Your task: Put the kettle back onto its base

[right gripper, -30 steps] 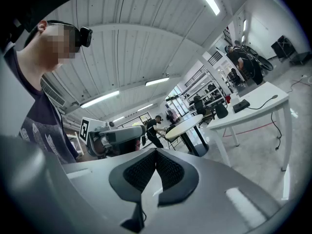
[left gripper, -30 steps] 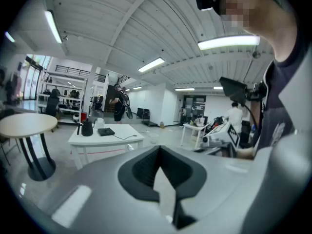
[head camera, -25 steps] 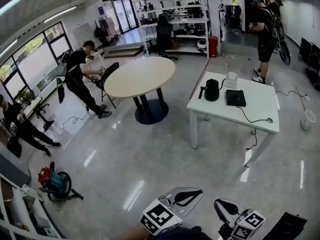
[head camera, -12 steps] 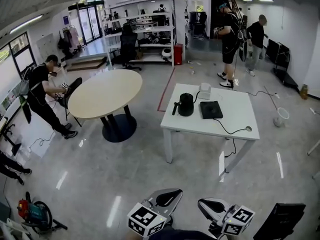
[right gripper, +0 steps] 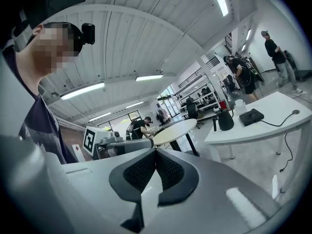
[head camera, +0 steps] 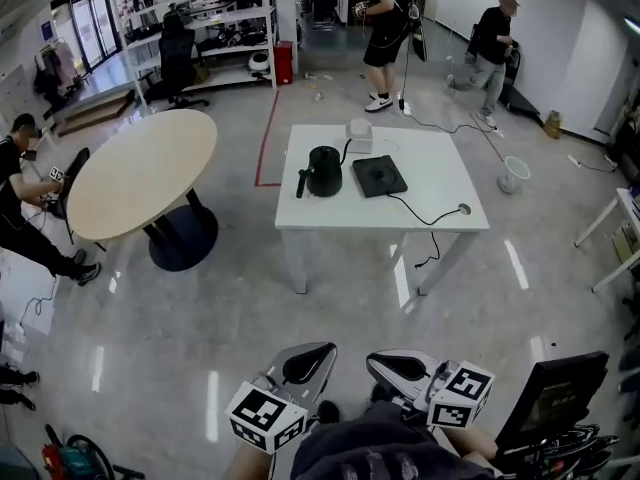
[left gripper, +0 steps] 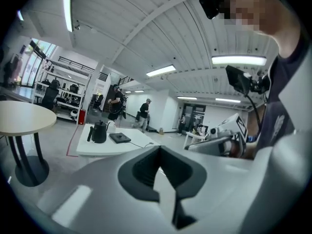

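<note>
A black kettle (head camera: 323,171) stands on the white table (head camera: 440,213), its handle toward the left. Just to its right lies the flat black base (head camera: 379,176), bare, with a cord running to the table's front right. Kettle and base are apart. My left gripper (head camera: 305,363) and right gripper (head camera: 400,368) are low in the head view, far short of the table, both shut and holding nothing. The left gripper view shows the kettle (left gripper: 100,132) and base (left gripper: 119,138) far off past the shut left gripper (left gripper: 158,160). The right gripper view has the kettle (right gripper: 225,121) beyond the right gripper (right gripper: 156,169).
A round beige table (head camera: 140,173) stands left of the white table. A small white box (head camera: 360,133) sits behind the kettle. A black office chair (head camera: 550,398) is at my right. Several people stand at the back and left. A white bucket (head camera: 513,171) is on the floor.
The head view has swung and come closer: the white table with kettle and base has shifted from right to centre and looks larger. Both grippers stay shut at the bottom edge.
</note>
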